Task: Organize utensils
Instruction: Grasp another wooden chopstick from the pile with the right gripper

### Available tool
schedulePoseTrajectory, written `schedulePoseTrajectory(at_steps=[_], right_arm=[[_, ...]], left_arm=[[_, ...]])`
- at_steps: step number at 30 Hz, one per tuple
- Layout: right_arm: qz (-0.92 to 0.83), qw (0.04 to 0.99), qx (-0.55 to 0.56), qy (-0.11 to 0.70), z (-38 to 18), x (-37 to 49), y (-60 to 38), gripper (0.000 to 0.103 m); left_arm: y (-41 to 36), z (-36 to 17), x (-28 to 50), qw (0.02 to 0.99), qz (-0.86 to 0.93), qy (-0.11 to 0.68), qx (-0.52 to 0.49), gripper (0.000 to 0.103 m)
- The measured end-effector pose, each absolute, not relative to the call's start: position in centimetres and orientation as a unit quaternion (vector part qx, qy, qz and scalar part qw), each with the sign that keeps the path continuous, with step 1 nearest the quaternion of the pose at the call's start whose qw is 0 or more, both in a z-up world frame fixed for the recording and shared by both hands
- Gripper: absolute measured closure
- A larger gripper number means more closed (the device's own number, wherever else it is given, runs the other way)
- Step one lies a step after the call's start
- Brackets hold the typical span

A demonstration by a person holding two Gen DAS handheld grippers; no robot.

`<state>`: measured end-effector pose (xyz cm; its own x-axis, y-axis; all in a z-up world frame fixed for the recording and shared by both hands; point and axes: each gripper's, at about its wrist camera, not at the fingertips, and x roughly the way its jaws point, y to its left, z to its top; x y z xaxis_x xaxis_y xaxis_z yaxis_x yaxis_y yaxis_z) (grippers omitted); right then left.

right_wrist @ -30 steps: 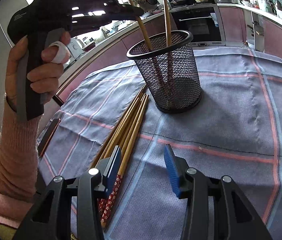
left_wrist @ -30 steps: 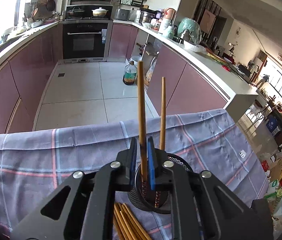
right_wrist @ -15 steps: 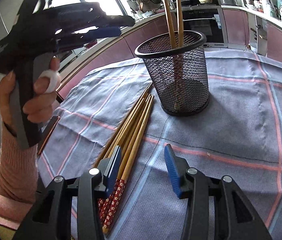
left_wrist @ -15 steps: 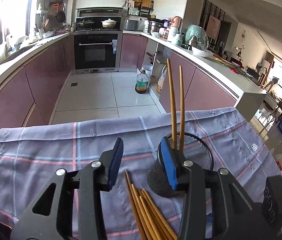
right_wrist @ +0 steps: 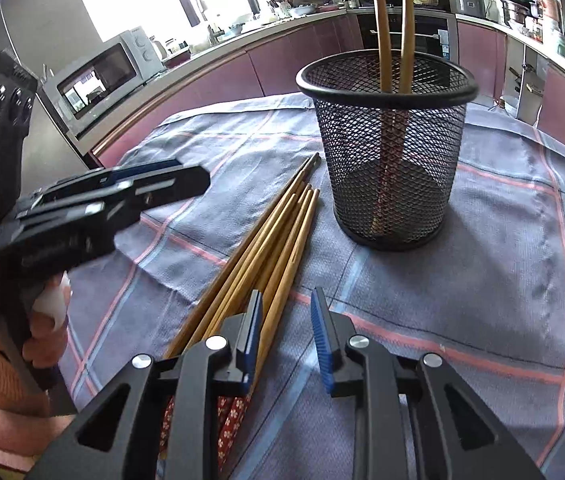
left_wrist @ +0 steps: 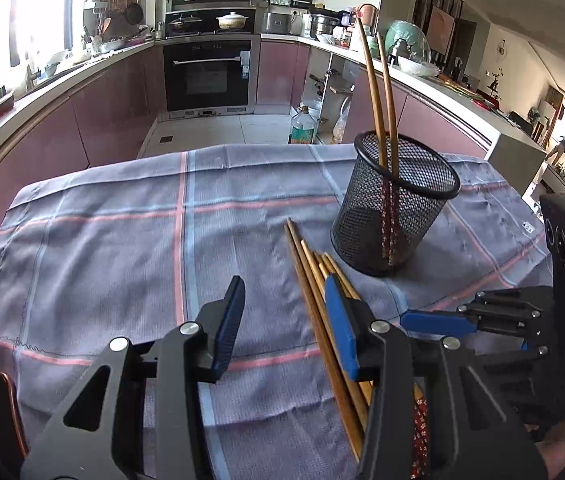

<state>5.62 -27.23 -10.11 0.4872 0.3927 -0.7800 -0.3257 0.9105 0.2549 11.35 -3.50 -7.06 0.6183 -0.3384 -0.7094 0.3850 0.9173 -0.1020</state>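
Two chopsticks (left_wrist: 382, 92) stand tips-up in the black mesh cup (left_wrist: 396, 204), leaning a little toward the oven (left_wrist: 206, 74). More sticks (right_wrist: 266, 248) lie flat beside it on the checked cloth (left_wrist: 122, 240) over the surface, ends toward the cup. Both tools, left (left_wrist: 286, 326) and right (right_wrist: 286, 336), are open and hold nothing. No writing can be read.

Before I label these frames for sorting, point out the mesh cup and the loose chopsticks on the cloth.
mesh cup (right_wrist: 390, 160): right wrist view, on its front mesh wall.
loose chopsticks (right_wrist: 278, 236): right wrist view, on the mid shafts of the bundle.
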Motion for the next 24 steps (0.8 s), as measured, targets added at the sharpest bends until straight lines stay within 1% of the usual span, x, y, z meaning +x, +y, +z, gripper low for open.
schedulePoseTrajectory(at_steps=[3,15,18,23,24], right_arm=[[0.205,0.861,0.028,0.465,-10.3,5.7,-26.7,0.083],[0.177,0.861,-0.004,0.476,-10.3,6.1,-25.7,0.083],[0.171,0.86,-0.013,0.481,-10.5,6.3,-25.5,0.086],[0.165,0.862,-0.025,0.479,-10.6,6.9,-25.1,0.088],[0.164,0.862,-0.031,0.479,-10.6,6.9,-24.9,0.09]], left_arm=[[-3.5,-7.8,11.1,0.896,-0.203,0.395,0.027,0.062],[-4.2,-7.9,10.7,0.892,-0.211,0.399,0.031,0.06],[-4.3,-8.2,10.7,0.891,-0.211,0.401,0.031,0.06],[-4.4,-8.6,10.8,0.888,-0.214,0.406,0.028,0.06],[-4.4,-8.6,10.7,0.888,-0.214,0.406,0.028,0.06]])
